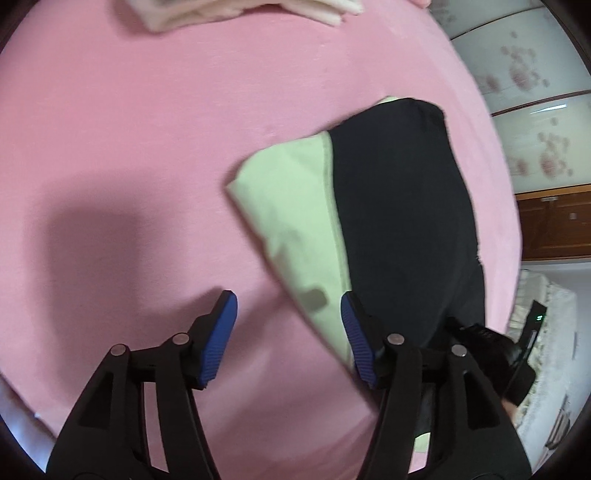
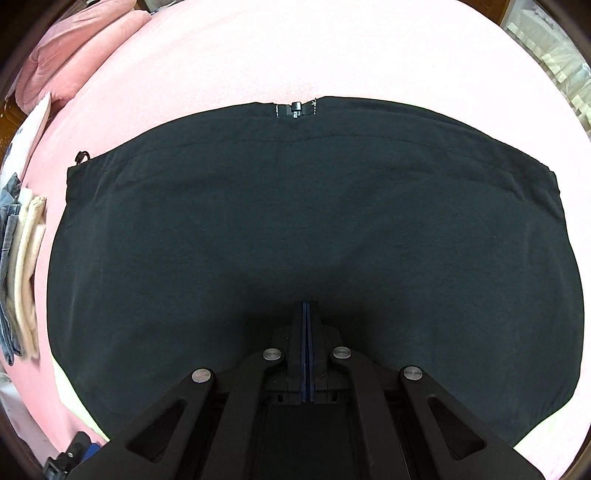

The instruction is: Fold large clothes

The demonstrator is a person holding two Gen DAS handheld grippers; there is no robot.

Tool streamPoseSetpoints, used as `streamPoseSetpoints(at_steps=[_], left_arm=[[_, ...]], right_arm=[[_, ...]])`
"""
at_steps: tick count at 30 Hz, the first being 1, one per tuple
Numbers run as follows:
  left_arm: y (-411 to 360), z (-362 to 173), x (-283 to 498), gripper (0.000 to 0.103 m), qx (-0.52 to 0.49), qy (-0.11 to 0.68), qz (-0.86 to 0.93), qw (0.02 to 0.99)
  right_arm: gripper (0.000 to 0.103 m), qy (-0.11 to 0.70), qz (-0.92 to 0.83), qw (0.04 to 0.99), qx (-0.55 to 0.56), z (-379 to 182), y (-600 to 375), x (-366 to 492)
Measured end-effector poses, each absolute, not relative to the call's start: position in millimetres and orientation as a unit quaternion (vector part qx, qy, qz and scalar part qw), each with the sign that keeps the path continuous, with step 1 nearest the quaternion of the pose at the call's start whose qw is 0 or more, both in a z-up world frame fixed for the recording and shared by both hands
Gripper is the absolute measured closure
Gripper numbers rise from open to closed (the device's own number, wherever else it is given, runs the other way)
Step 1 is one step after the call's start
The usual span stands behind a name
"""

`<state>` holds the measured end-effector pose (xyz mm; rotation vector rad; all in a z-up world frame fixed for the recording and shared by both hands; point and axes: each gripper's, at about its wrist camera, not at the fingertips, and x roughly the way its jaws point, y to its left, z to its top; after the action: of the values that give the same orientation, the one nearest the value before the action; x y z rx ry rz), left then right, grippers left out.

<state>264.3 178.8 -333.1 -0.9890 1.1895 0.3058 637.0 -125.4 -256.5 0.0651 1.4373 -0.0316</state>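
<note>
The black garment [image 2: 314, 229] lies spread flat on the pink bed sheet [image 2: 332, 48], and from my right wrist view it fills most of the picture. Its far edge runs almost straight across, with a small zipper pull [image 2: 294, 109] in the middle of this edge and a small cord loop [image 2: 82, 156] at the far left corner. Beyond the far edge I see a wide band of bare sheet. On the left side, the garment stops near a stack of folded clothes [image 2: 22, 273], cream and denim, and a pink pillow [image 2: 74, 55] sits farther back in that corner.

In my left wrist view, a pale green piece of cloth [image 1: 295, 221] comes out from under the long edge of the garment and ends in a point on the sheet. To the left of this point the sheet is bare for a long way, up to some cream folded clothes [image 1: 243, 11] at the far end.

My right gripper [image 2: 306, 310] is pressed closed, the two fingers touching, with its tip over the near middle of the garment; I cannot tell if cloth is caught between them. My left gripper [image 1: 288, 314] is wide open and holds nothing, just above the near end of the green cloth.
</note>
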Motion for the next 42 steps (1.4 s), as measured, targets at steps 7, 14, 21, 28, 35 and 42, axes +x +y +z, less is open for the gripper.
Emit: streamPoseSetpoints(at_steps=[7,14,21,28,35,42], left_arm=[[181,-336,286,0.024,-0.476,0.495,0.105,0.719],[182,-365,317,0.020,-0.484,0.495,0.129,0.710],[173,-376,351,0.002,-0.472,0.479,0.146,0.725],[163,-371,367,0.025,-0.458,0.449,0.188,0.744],[121,-331,392,0.077,-0.323,0.431,0.192,0.821],[80,-305,418,0.083,-0.199,0.452,0.185,0.850]], right_arm=[[0.103,0.650,-0.010,0.760,0.004,-265,-103,632],[0.103,0.654,-0.005,0.757,0.010,-259,-109,632],[0.103,0.655,-0.002,0.755,0.007,-263,-108,633],[0.103,0.660,0.005,0.751,0.019,-266,-107,637],[0.103,0.658,0.011,0.753,0.011,-267,-105,635],[0.103,0.655,0.005,0.756,0.005,-263,-113,631]])
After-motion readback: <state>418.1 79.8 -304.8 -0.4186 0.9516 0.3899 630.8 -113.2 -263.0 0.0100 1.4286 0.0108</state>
